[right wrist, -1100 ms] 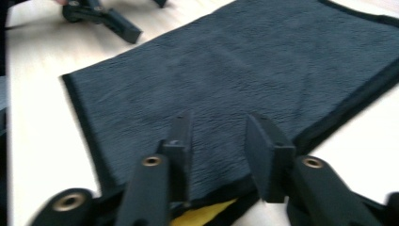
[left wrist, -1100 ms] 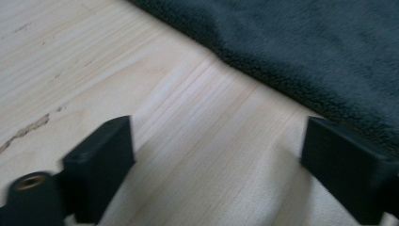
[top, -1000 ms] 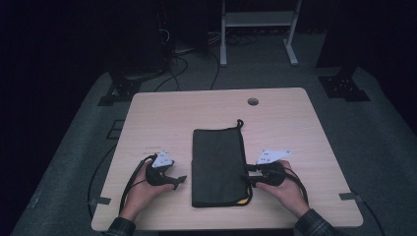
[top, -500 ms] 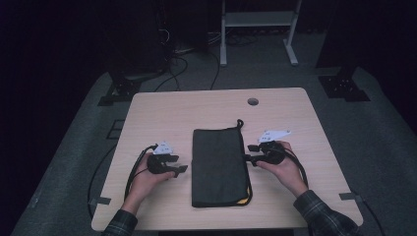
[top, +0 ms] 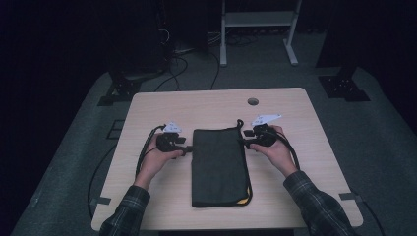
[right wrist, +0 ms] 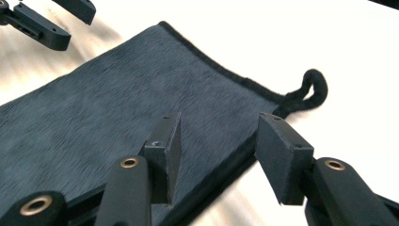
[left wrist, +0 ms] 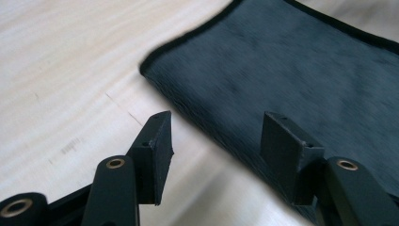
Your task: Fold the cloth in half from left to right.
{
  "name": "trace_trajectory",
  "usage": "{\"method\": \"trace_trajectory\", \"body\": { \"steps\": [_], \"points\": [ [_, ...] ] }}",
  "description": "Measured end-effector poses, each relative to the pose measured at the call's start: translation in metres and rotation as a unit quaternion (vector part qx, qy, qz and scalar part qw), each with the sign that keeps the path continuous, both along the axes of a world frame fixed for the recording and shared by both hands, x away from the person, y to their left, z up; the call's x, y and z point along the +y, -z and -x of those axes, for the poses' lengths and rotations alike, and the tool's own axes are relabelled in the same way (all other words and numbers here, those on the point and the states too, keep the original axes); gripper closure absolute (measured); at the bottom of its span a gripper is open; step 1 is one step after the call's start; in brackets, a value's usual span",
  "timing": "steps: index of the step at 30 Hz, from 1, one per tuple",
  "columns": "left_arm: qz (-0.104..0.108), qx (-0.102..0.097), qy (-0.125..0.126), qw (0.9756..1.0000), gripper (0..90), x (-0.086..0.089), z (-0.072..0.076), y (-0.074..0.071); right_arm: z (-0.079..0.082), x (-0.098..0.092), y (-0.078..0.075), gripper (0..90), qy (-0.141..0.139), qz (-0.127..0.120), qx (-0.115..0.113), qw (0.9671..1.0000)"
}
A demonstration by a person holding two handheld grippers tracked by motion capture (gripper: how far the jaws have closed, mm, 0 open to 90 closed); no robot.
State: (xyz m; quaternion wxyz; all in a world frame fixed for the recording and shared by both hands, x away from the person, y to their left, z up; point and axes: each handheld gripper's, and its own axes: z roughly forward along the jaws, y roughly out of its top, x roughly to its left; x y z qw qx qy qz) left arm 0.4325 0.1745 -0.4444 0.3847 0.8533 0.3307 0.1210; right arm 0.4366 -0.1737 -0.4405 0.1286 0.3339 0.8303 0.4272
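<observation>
Both grippers, left (top: 188, 149) and right (top: 244, 142), straddle dark pouch (top: 219, 164) top edges, left just narrowed, right widened, neither pinching; next: clamp both edges

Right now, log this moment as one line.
dark fabric pouch: flat on table | left gripper: open, closing, astride edge | right gripper: open, astride edge

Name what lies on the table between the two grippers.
A flat dark cloth pouch lies between the left gripper and the right gripper. The high view shows it, with one gripper at each long edge near its far end.
</observation>
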Motion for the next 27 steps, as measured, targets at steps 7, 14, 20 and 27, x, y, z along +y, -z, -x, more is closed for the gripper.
{"method": "trace_trajectory", "body": {
  "steps": [7, 14, 20, 27],
  "points": [
    [-0.009, -0.002, -0.009, 0.9999, 44.2, -0.007, -0.027, 0.002, -0.028, 0.006, 0.007, 48.9, 0.014, 0.006, 0.008, 0.9998],
    [-0.013, -0.002, -0.026, 0.9996, 45.6, -0.012, -0.047, 0.009, -0.049, 0.008, 0.019, 48.8, 0.032, 0.012, 0.021, 0.9992],
    [-0.023, 0.006, -0.045, 0.9987, 46.3, -0.013, -0.058, 0.020, -0.059, 0.008, 0.030, 49.1, 0.041, 0.019, 0.034, 0.9984],
    [-0.010, 0.017, -0.050, 0.9985, 47.5, -0.014, -0.062, 0.026, -0.061, 0.009, 0.038, 50.4, 0.040, 0.021, 0.035, 0.9984]
  ]
}}
